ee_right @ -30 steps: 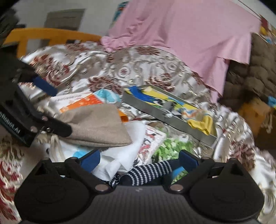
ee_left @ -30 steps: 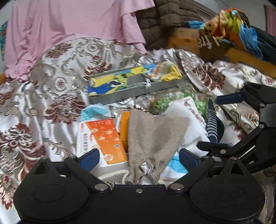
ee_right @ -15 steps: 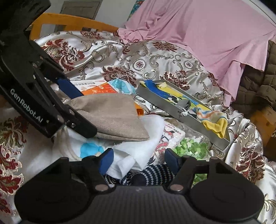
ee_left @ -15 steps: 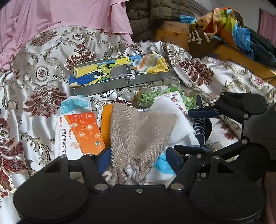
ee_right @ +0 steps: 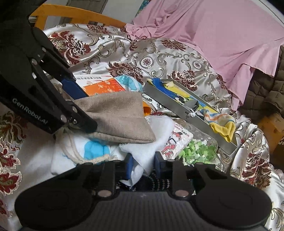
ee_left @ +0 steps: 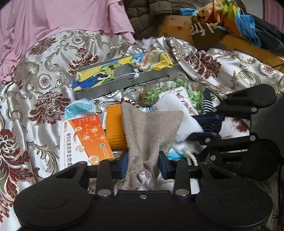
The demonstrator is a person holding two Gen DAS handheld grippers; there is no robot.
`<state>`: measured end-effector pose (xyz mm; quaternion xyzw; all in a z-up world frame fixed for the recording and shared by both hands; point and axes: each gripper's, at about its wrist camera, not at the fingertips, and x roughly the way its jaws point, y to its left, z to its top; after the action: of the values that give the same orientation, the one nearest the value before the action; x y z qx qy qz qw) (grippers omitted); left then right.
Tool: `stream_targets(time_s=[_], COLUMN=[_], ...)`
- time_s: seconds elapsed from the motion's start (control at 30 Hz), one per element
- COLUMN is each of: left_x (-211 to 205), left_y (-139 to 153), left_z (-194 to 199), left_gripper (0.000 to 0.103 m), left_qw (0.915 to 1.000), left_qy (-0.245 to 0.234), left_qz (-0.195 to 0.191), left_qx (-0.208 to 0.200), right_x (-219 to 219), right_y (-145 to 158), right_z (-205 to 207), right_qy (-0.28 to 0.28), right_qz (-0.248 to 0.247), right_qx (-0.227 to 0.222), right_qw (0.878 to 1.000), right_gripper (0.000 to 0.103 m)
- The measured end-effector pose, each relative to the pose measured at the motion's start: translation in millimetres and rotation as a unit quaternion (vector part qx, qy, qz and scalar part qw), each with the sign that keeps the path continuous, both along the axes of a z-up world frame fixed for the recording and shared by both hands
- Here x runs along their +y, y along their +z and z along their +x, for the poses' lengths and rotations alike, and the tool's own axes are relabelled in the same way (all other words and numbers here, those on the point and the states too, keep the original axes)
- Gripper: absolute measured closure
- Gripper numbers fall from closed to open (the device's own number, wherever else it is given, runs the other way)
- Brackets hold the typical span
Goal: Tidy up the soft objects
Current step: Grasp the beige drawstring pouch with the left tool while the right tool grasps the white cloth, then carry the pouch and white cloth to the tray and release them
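On a bed with a floral cover (ee_left: 44,85), the left gripper (ee_left: 142,164) has just closed its jaws on the gathered end of one beige cloth pouch (ee_left: 150,128). The right gripper (ee_right: 142,166) has just closed on a corner of one white towel (ee_right: 150,138) beneath it. Both look light, limp and likely to sag, so bunched edges seem the best hold.

Clutter packed tight ahead of left gripper (ee_left: 142,164): orange box (ee_left: 85,135) at 10 o'clock, orange block (ee_left: 115,128) at 11, tan cloth (ee_left: 149,131) at 12, right gripper (ee_left: 209,125) crowding in at 2. Grey tray (ee_left: 127,80) lies across the far side, glass dish of green bits (ee_left: 150,94) just before it. Bare brocade bedspread (ee_left: 32,92) at 9 to 10 o'clock gives open passage; pink sheet (ee_left: 58,16) beyond.
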<state>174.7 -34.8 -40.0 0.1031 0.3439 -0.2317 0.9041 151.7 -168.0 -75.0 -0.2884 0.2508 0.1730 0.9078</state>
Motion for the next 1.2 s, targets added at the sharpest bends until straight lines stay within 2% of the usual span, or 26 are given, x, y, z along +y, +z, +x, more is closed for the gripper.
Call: stream_targets(time_s=[0.07, 0.2, 0.33, 0.47, 0.7, 0.8, 0.87, 1.03, 1.2], left_x=[4, 16, 26, 33, 38, 39, 38, 27, 9], left_y=[1, 2, 5, 13, 30, 39, 48, 78, 109], left_z=[2, 6, 7, 3, 0, 6, 12, 48, 94], left_gripper=[0.073, 0.078, 0.080, 0.080, 0.080, 0.080, 0.080, 0.080, 0.080], left_qw=[0.9997, 0.9959, 0.9887, 0.9840, 0.9768, 0.9732, 0.9712, 0.9645, 0.9582], left_qy=[0.016, 0.050, 0.076, 0.088, 0.104, 0.124, 0.131, 0.140, 0.154], left_qz=[-0.017, -0.073, -0.127, -0.155, -0.185, -0.190, -0.192, -0.204, -0.210], left_qx=[0.005, 0.020, 0.026, -0.001, -0.031, -0.036, -0.053, -0.092, -0.118], right_x=[1, 0, 0, -3, -12, -18, -22, -28, -38], right_y=[-1, 1, 3, 11, 26, 34, 40, 65, 95], right_z=[0, 0, -3, -8, -9, -2, 6, 34, 88], right_qy=[-0.005, -0.012, -0.018, -0.022, -0.039, -0.048, -0.047, -0.033, -0.045], right_qz=[-0.003, -0.002, -0.003, 0.006, 0.028, 0.056, 0.082, 0.129, 0.182], right_qx=[0.000, -0.008, -0.031, -0.067, -0.126, -0.125, -0.125, -0.155, -0.175], right_qw=[1.000, 1.000, 0.999, 0.997, 0.991, 0.989, 0.988, 0.979, 0.967], right_gripper=[0.086, 0.095, 0.098, 0.098, 0.098, 0.098, 0.098, 0.098, 0.098])
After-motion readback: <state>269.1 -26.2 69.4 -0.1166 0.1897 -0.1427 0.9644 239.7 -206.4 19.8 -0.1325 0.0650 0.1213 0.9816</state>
